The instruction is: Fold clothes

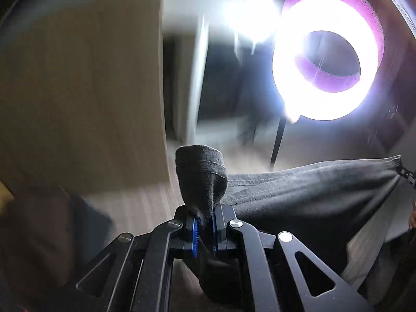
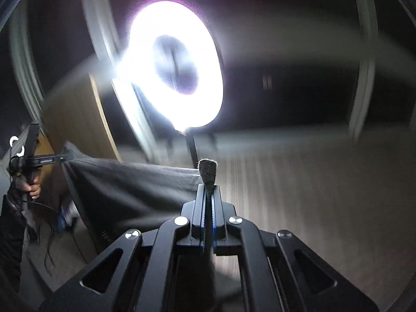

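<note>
Grey garment (image 1: 312, 189) stretched taut below the ring light (image 1: 325, 57), one bunched hem clenched between the blue pads of the left gripper (image 1: 204, 231). Blurred backdrop, wooden panel (image 1: 78, 91) left of the light.

Over to the right wrist: right gripper (image 2: 208, 208) clamped tight on a small tuft of the same cloth, sheet running off left under the ring light towards a hand (image 2: 32, 189) gripping the other tool.
</note>
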